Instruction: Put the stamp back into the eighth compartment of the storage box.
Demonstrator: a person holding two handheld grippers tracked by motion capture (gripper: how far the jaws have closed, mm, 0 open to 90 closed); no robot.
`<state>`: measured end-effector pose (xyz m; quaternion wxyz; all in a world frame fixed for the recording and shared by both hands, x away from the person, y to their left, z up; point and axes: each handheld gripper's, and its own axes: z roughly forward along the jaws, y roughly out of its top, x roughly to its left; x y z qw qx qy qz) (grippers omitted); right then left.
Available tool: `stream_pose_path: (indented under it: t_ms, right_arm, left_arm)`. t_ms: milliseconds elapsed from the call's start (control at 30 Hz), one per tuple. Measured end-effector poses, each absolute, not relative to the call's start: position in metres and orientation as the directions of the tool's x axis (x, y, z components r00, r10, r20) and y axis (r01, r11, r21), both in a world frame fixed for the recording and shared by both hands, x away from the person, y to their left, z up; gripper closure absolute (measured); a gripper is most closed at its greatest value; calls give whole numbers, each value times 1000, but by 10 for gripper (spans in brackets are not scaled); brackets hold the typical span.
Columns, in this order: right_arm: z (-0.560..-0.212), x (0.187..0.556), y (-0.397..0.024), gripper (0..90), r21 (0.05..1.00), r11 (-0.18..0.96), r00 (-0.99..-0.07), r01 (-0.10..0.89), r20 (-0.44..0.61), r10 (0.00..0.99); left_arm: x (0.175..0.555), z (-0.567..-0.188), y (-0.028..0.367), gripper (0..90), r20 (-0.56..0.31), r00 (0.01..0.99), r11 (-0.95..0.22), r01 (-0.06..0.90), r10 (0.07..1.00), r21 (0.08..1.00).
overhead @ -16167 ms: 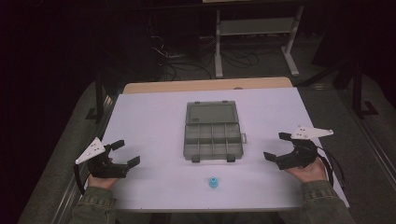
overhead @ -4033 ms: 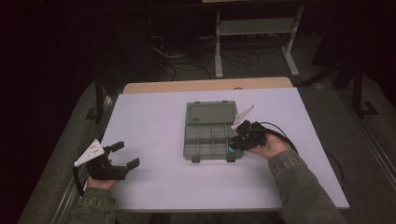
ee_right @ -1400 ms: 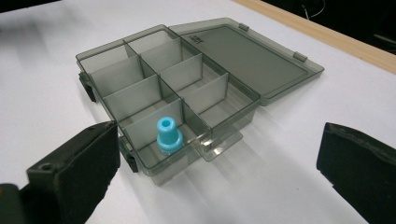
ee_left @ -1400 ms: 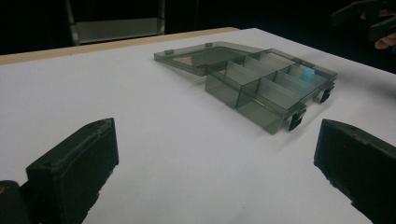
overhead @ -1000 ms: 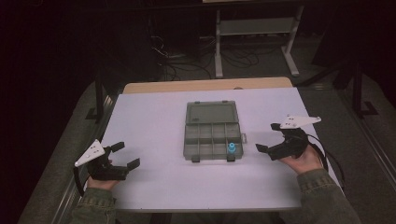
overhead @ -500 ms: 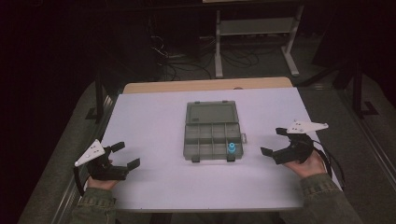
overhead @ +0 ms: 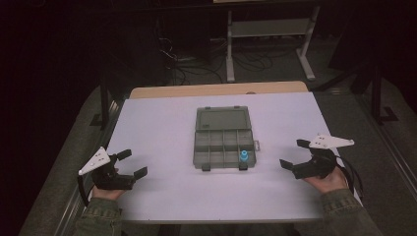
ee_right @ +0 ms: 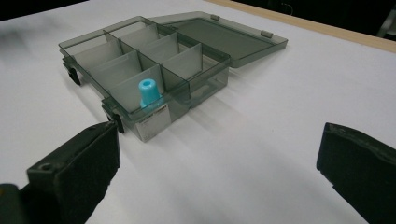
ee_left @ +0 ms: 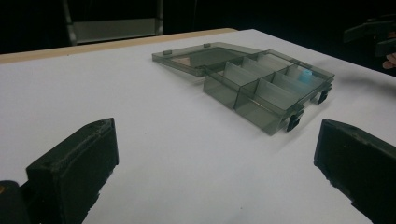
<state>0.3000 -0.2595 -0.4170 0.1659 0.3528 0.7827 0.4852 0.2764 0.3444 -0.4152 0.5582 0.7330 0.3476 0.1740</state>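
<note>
On the white table [overhead: 162,123], the small light-blue plastic peg [overhead: 243,156] now stands upright in the front right compartment of the smoky grey clear plastic organiser box [overhead: 222,145], where a few seconds ago my right gripper [overhead: 301,158] was still bent over that corner of the box. Since then I have drawn that gripper back to the right edge of the table, well apart from the box, and its jaws stand wide apart with nothing between them; in the right gripper view the peg [ee_right: 149,92] sits alone behind the near wall of its cell. I judge that the placing is done and the peg is released. What may be left is the hinged lid [overhead: 222,119], which lies flat open behind the compartments. My left gripper [overhead: 127,162] has stayed at the front left of the table throughout, resting low with its jaws also spread wide and empty, pointing toward the box from well away. Both my forearms come in from the near edge, hands level and palms low, neither reaching for anything.
</note>
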Motion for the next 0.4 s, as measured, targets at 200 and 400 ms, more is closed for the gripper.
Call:
stream_pose_path:
  t_ms: [200, 400]
  right_arm:
    - [-419, 291, -269, 0, 887, 254, -687, 386, 93, 720]
    - [-423, 288, -273, 0, 882, 252, -680, 398, 100, 726]
  left_arm:
    - [276, -415, 344, 0, -131, 698, -138, 315, 704, 939]
    - [277, -415, 344, 0, -129, 699, -141, 314, 703, 939]
